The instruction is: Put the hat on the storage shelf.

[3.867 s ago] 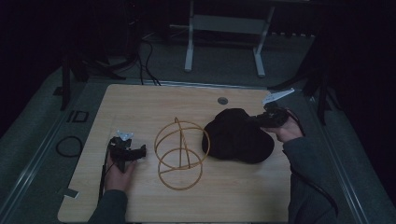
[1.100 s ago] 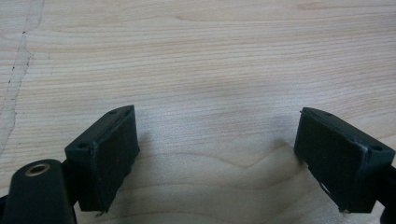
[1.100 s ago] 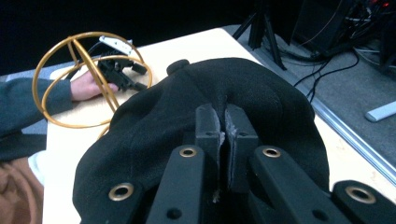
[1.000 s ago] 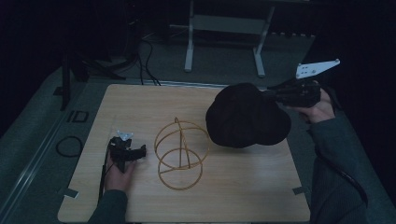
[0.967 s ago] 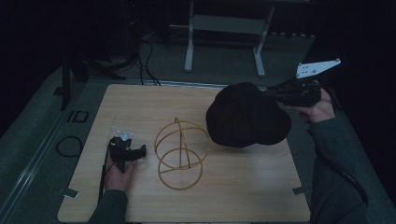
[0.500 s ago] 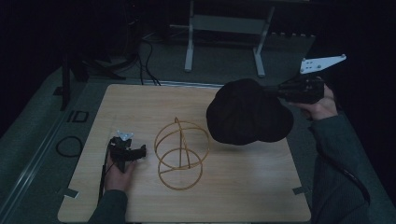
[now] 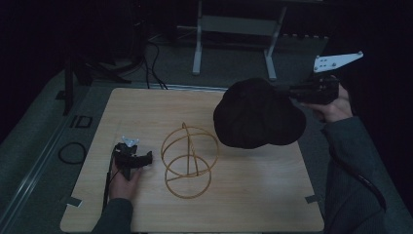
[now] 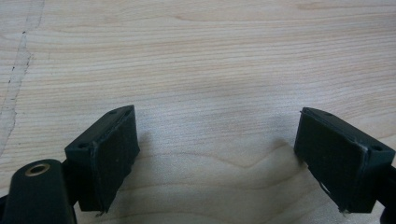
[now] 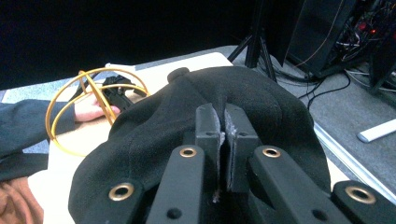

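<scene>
Hat (image 7: 258,117), black, held off counter (image 7: 243,185) at right by right tool (image 7: 292,92) pinching its edge; left tool (image 7: 141,158) spread, lower left.

Counter (image 7: 243,195) mostly bare: near edge, far-left corner and right-front quarter open for passage. Gold wire frame (image 7: 187,161) upright at centre, main obstacle; narrow gap betw. it and left gripper (image 7: 139,158), which rests just beside on the wood, jaws apart, bare wood betw. them. Black hat (image 7: 258,117) held aloft by right gripper (image 7: 297,92), pinched tight, overhanging counter's far-right corner; blocks approach there from above. Frame and hat apart.
</scene>
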The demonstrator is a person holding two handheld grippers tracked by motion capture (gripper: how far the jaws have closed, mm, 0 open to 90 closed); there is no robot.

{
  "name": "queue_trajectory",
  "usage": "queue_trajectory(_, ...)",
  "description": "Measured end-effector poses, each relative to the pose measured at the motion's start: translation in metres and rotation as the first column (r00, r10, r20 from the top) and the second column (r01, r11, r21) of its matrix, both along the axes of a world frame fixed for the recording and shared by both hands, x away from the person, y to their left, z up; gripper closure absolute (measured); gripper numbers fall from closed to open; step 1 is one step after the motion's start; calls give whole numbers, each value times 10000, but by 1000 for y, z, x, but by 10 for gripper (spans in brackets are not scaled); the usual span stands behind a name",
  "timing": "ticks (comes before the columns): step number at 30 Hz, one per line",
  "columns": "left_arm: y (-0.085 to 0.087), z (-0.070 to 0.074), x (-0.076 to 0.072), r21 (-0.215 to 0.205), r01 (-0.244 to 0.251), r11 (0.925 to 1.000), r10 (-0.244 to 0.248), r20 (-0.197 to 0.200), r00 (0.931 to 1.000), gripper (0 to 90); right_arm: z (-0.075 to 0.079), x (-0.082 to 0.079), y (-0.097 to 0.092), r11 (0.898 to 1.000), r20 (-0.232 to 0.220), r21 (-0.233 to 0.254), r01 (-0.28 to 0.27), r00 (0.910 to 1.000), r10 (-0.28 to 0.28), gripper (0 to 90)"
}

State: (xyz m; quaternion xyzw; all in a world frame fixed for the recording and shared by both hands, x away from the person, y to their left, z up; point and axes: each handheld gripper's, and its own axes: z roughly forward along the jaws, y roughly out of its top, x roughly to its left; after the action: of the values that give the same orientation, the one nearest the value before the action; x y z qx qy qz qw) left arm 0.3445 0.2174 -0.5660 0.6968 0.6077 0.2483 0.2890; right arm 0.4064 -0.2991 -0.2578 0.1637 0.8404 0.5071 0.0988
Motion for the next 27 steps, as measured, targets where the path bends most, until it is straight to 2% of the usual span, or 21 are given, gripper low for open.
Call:
queue_trajectory(14,0,0,0,-1,0,10000,0,2,10000,132,7,1,12,9996,23,177,-202,9998,202,860)
queue_trajectory(27,0,0,0,-1,-8,10000,8,-3,10000,132,19,0,20,9986,173,372,-369,9992,363,860)
